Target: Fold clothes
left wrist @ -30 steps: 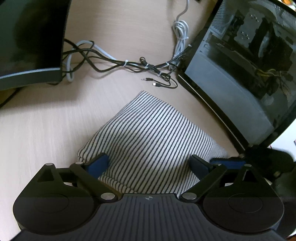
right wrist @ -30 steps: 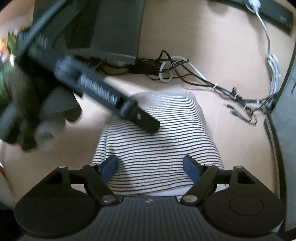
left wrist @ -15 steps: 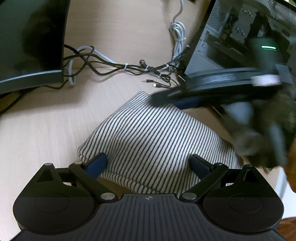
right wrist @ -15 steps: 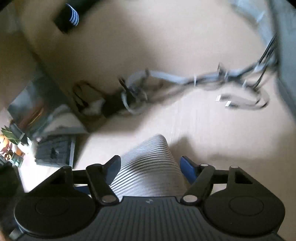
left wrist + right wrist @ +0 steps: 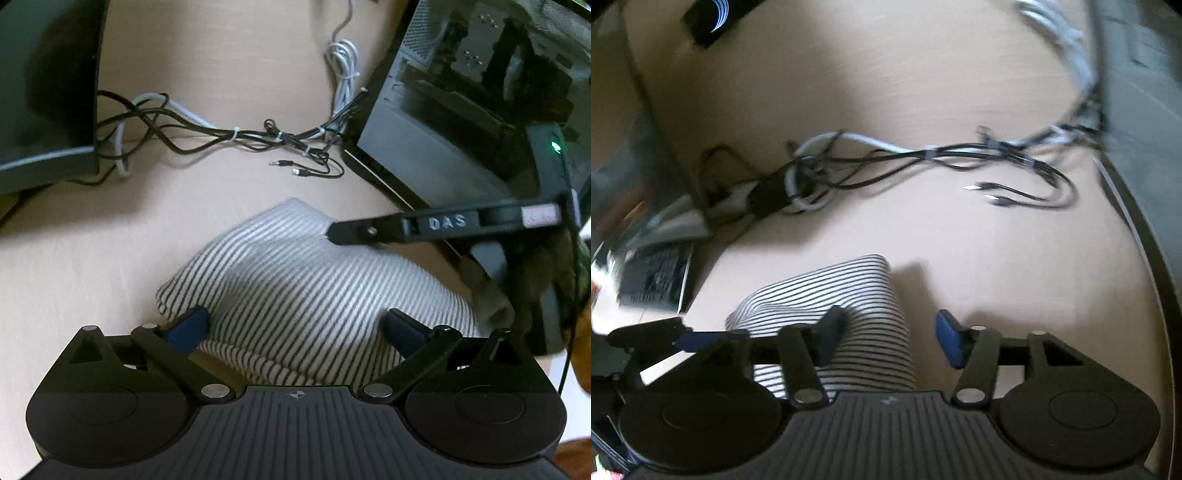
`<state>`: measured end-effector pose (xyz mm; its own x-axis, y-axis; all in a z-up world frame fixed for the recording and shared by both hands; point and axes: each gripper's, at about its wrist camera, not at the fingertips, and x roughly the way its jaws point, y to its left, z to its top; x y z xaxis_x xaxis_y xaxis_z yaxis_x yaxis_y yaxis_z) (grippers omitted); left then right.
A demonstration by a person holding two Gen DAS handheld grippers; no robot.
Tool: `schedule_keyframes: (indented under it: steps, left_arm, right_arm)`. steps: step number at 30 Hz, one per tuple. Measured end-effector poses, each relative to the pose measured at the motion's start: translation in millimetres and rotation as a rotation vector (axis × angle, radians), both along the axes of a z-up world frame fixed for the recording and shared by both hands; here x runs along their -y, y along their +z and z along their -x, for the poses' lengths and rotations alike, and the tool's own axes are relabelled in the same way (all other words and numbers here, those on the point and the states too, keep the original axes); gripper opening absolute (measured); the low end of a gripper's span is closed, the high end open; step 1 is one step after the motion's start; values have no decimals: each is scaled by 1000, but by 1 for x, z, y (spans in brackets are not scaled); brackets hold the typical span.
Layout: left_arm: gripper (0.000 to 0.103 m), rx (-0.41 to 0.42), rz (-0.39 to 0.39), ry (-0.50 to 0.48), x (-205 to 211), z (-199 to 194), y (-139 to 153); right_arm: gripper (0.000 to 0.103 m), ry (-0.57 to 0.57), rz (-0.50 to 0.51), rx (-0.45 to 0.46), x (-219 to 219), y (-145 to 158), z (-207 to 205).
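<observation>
A folded black-and-white striped garment (image 5: 306,291) lies on the light wooden desk (image 5: 92,258). My left gripper (image 5: 295,328) is open, its fingers spread over the garment's near edge. My right gripper (image 5: 890,332) is open over the garment's far right corner (image 5: 857,288); its left finger rests on the cloth, its right finger is over bare desk. In the left wrist view the right gripper (image 5: 343,232) reaches in from the right, its tip at the garment's far edge. The left gripper shows at the lower left of the right wrist view (image 5: 687,339).
A tangle of black and white cables (image 5: 236,136) runs along the back of the desk. A monitor base (image 5: 44,110) stands at the back left. A dark computer case (image 5: 461,122) stands at the right. A keyboard (image 5: 653,280) lies at the left.
The right gripper has swung down and across to the garment's far right corner. The left gripper has stayed open at the near edge.
</observation>
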<state>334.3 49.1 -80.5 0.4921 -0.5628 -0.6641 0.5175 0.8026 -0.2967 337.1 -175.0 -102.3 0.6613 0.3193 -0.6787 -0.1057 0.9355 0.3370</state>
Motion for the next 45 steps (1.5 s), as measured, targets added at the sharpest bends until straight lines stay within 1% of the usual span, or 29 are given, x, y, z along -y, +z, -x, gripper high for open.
schedule_keyframes:
  steps: [1, 4, 5, 6, 8, 10, 11, 12, 13, 14, 17, 20, 21, 23, 25, 26, 28, 29, 30, 31, 33, 35, 38, 40, 43, 45]
  left_arm:
    - [102, -9, 6, 18, -2, 0, 6]
    - [102, -40, 37, 79, -13, 8, 20]
    - [102, -60, 53, 99, -17, 10, 22]
    - [102, -91, 73, 107, -20, 13, 22]
    - [102, -156, 99, 99, -23, 16, 16]
    - [96, -197, 93, 74, -21, 18, 6]
    - [83, -210, 88, 59, -19, 19, 2]
    - [74, -227, 89, 43, -18, 20, -4]
    - [73, -238, 94, 32, -17, 21, -8]
    - [70, -238, 104, 29, -17, 23, -12]
    - [70, -241, 135, 23, -17, 28, -22]
    - [71, -255, 165, 53, -23, 34, -29]
    - [73, -257, 167, 66, -27, 37, -30]
    - [76, -231, 146, 95, -32, 44, -25]
    - [80, -190, 106, 138, -36, 49, -16]
    - [85, -178, 89, 166, -36, 50, -12]
    - [89, -169, 71, 214, -33, 48, -6]
    - [92, -166, 71, 221, -28, 46, -4]
    - [96, -164, 72, 228, -23, 44, -2]
    - [96, -167, 74, 238, -18, 43, -2]
    - [96, -191, 84, 271, -9, 40, -8]
    - [96, -215, 93, 303, 0, 38, -14]
    - [97, -245, 101, 348, 13, 37, -21]
    - [97, -234, 79, 367, 20, 42, -20]
    - [95, -218, 52, 399, 26, 50, -19]
    - [90, -220, 55, 414, 25, 56, -17]
  right_arm:
    - [56, -13, 27, 9, -4, 4, 5]
    - [56, -14, 174, 60, -27, 20, 20]
    - [56, -18, 200, 70, -32, 24, 25]
    - [56, -24, 205, 72, -35, 26, 29]
    - [57, -37, 214, 76, -40, 30, 38]
    - [59, -53, 225, 79, -44, 33, 45]
    - [60, -61, 230, 81, -45, 35, 49]
    - [62, -70, 236, 82, -47, 36, 54]
    - [62, -81, 246, 85, -48, 38, 60]
    - [62, -95, 259, 84, -49, 39, 68]
    - [62, -131, 298, 68, -54, 34, 91]
    - [62, -114, 313, 8, -60, 13, 108]
    - [63, -102, 316, 10, -62, 6, 113]
    - [64, -60, 339, 43, -64, 3, 116]
    - [65, -2, 341, 62, -61, 5, 114]
    - [65, 26, 331, 69, -57, 7, 112]
    - [66, 76, 273, 89, -47, 15, 113]
    - [73, 100, 240, 100, -41, 20, 113]
    - [81, 128, 202, 116, -35, 25, 113]
    - [83, 151, 170, 129, -29, 27, 110]
    - [84, 164, 101, 122, -17, 27, 98]
    - [84, 142, 39, 101, -5, 22, 80]
    - [84, 94, -28, 51, 9, 8, 56]
    - [84, 74, -70, 16, 16, -2, 42]
    - [86, 112, -116, -34, 15, -16, 33]
    - [86, 134, -145, -56, 15, -22, 31]
